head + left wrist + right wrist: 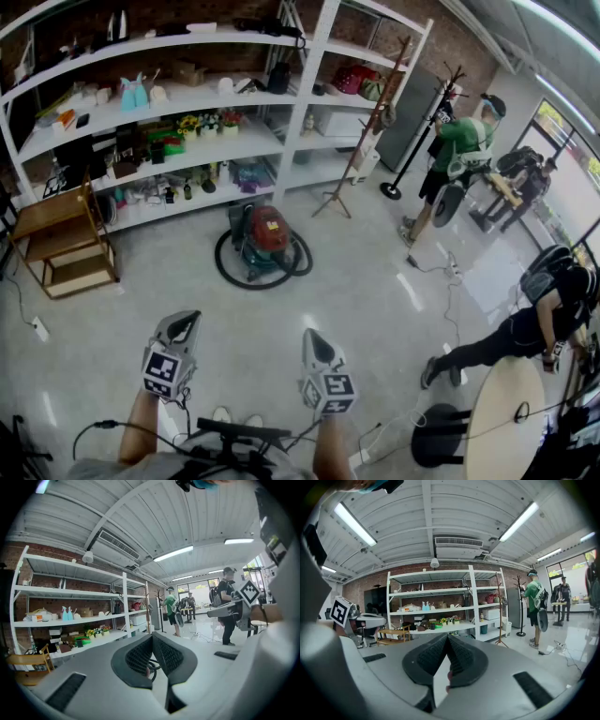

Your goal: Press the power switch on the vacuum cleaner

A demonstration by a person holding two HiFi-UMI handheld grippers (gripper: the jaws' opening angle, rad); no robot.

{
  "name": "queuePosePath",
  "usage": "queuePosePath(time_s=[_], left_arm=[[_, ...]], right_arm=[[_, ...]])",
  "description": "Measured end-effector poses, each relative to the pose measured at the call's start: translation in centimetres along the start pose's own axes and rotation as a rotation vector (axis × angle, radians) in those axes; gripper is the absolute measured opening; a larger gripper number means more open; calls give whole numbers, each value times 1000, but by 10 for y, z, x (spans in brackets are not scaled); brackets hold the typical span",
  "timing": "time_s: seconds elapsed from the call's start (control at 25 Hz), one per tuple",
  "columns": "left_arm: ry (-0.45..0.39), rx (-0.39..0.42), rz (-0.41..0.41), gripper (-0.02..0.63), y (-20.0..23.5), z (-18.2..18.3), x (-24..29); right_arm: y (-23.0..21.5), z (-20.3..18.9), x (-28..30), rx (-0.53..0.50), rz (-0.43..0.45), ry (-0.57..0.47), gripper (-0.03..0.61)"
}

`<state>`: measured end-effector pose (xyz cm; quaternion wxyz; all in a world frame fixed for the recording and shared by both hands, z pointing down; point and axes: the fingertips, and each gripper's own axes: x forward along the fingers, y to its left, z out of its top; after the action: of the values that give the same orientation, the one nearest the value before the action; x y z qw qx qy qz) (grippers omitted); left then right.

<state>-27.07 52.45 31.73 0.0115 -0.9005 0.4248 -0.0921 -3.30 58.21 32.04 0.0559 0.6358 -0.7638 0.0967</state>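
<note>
One vacuum cleaner (265, 241), whole from the head view only.

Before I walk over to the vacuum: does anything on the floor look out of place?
Nothing spilled or broken. The vacuum cleaner stands upright, its black hose looped on the floor around it. A loose cable trails across the floor on the right.

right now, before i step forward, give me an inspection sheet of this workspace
surface: glossy grey floor
job's things: red vacuum cleaner on the floor, black hose looped round it
clutter: crowded white shelves, wooden stand at left
tools: left tool and right tool shut, empty, short of the vacuum
cables: cord trailing across floor at right
surroundings: person in green standing, person in black bending by round table
</note>
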Motion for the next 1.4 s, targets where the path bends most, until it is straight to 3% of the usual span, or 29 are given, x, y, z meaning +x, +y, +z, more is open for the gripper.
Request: queuePosePath(time_s=[0.96, 1.4], left_arm=[[-23, 1, -24, 6, 36, -5, -14], [-2, -3, -27, 6, 54, -16, 30]], right_arm=[[36, -5, 8, -8, -44, 15, 5], [13, -12, 55, 8, -43, 28, 5]])
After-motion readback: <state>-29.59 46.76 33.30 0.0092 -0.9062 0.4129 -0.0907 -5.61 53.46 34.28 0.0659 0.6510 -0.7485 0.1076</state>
